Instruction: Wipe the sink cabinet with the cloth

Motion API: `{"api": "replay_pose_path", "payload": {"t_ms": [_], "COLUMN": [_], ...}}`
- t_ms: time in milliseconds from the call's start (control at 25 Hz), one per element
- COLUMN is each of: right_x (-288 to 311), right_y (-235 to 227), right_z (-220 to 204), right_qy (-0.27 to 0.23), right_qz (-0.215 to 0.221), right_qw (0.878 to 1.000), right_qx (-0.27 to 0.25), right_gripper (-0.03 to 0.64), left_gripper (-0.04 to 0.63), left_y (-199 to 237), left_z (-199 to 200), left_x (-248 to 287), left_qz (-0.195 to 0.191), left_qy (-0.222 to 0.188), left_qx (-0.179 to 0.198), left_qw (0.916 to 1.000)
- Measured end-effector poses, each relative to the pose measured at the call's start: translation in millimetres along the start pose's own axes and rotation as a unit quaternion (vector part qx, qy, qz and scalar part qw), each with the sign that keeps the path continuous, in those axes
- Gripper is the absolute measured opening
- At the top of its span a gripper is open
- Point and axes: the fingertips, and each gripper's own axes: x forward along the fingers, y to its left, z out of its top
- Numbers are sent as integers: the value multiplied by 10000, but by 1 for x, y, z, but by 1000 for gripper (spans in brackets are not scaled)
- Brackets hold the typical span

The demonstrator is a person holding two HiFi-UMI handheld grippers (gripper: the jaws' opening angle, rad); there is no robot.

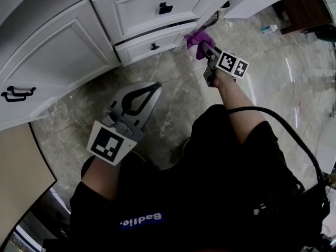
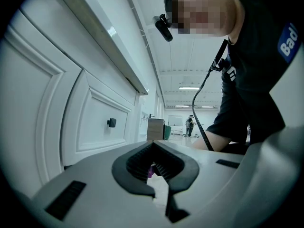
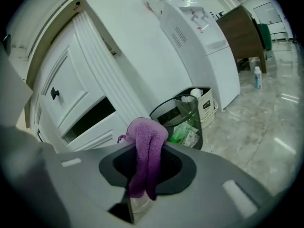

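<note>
The white sink cabinet [image 1: 73, 46] runs across the top of the head view, with panelled doors and drawers bearing black handles [image 1: 165, 8]. Its lower drawer [image 1: 157, 42] stands slightly pulled out. My right gripper [image 1: 201, 45] is shut on a purple cloth [image 1: 196, 38] and holds it against the cabinet's right corner, beside that drawer. In the right gripper view the cloth [image 3: 145, 156] drapes over the closed jaws near the fluted corner post [image 3: 114, 84]. My left gripper [image 1: 148, 88] hangs low over the floor, shut and holding nothing, its tips [image 2: 153, 171] pointing along the cabinet front [image 2: 102, 122].
A wire waste bin [image 3: 183, 120] with rubbish stands right of the cabinet, next to a white appliance [image 3: 199, 42]. A bottle [image 1: 269, 29] sits on the marble floor [image 1: 173, 104] near a brown desk [image 1: 302, 12]. A black cable [image 1: 283, 125] trails from my right arm.
</note>
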Motion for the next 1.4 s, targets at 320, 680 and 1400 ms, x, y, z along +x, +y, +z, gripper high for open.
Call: {"api": "replay_pose_path", "payload": {"t_ms": [320,680,1400], "right_x": [-3,32,83], "right_y": [58,208,101], "right_z": [-37,-132,-142], "right_qy": [631,1685,1560], "right_qz": [785,2353,977], "right_qw": [9942,9502,9748], "right_qx": [-373,-1157,-1264], "right_gripper": [75,75,75], "left_gripper": [5,5,5], "left_y": [4,3,1], "left_z": [-1,1,2], "left_x": [2,1,-5], "left_qz": [37,36,-27], "left_qy": [4,-13,-23], "left_qx": [24,26,48], "left_qw": [10000,10000,10000]}}
